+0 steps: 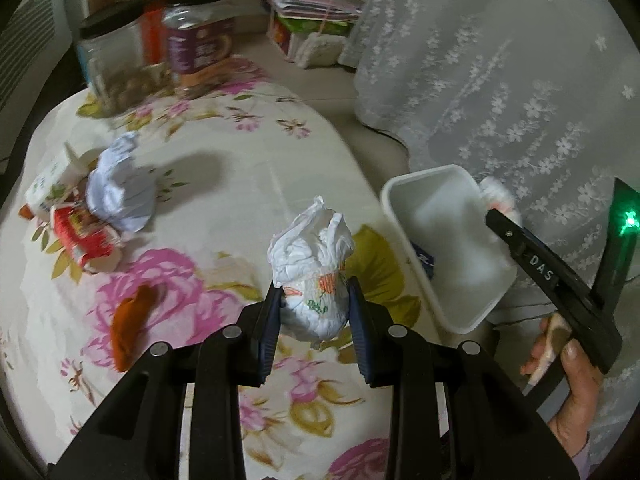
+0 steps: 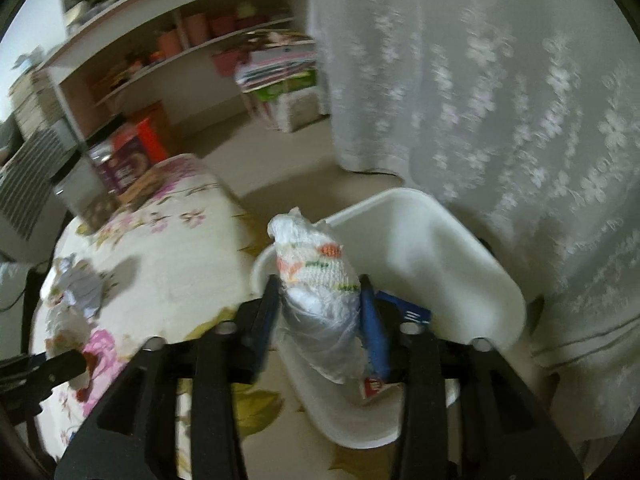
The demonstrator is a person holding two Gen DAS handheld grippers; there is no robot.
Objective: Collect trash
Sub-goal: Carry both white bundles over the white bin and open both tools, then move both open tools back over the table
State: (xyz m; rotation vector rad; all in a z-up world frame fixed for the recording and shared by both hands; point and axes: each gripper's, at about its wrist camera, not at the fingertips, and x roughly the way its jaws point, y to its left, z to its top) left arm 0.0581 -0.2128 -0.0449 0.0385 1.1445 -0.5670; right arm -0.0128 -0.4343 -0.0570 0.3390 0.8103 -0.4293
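My left gripper [image 1: 314, 308] is shut on a crumpled white tissue [image 1: 312, 248] with orange and green print, held above the floral tablecloth [image 1: 248, 168]. To its right stands a white bin [image 1: 404, 196], beside the table's edge. My right gripper [image 2: 320, 304] hangs over the bin [image 2: 460, 256], its blue pads against the sides of a white printed wad [image 2: 316, 272] that ends in clear plastic. In the left wrist view the right gripper [image 1: 504, 210] comes in from the right, held by a hand [image 1: 576, 384], at the bin's far rim.
On the cloth lie a pale blue paper ball [image 1: 120, 188], a red and white wrapper [image 1: 84, 244], a small carton [image 1: 50, 180] and an orange scrap [image 1: 132, 328]. Jars [image 1: 200, 44] stand at the table's far edge. A blue wrapper [image 2: 414, 314] lies in the bin. A lace curtain [image 1: 520, 80] hangs behind it.
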